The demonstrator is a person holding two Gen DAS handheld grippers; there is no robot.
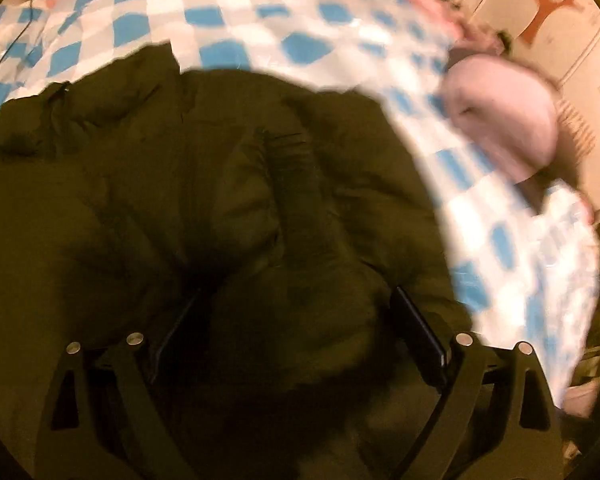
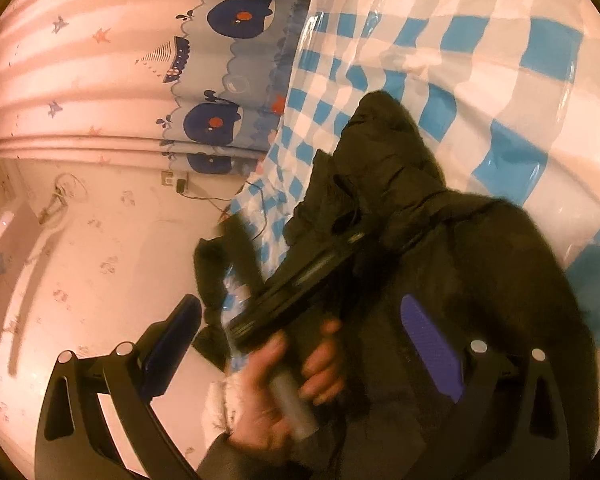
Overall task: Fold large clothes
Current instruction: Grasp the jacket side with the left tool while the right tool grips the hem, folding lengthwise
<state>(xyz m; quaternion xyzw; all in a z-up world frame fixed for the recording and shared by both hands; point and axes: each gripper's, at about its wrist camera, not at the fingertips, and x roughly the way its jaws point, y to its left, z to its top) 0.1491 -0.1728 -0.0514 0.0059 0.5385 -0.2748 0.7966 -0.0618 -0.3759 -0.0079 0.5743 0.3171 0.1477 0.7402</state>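
Our left hand-held gripper (image 1: 296,336) hangs wide open, empty, directly over the dark olive puffy jacket (image 1: 180,200); our right hand-held gripper (image 2: 300,344), also open and empty, sits farther off.

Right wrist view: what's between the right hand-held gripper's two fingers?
The person's hand holding the left hand-held gripper, with the dark jacket behind it. The right hand-held gripper is open.

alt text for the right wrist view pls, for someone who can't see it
A person's hand grips the handle of the left gripper above a dark puffy jacket lying on a blue-and-white checkered sheet. The right gripper frames the view, its purple-padded fingers apart and holding nothing. A whale-print curtain hangs behind.
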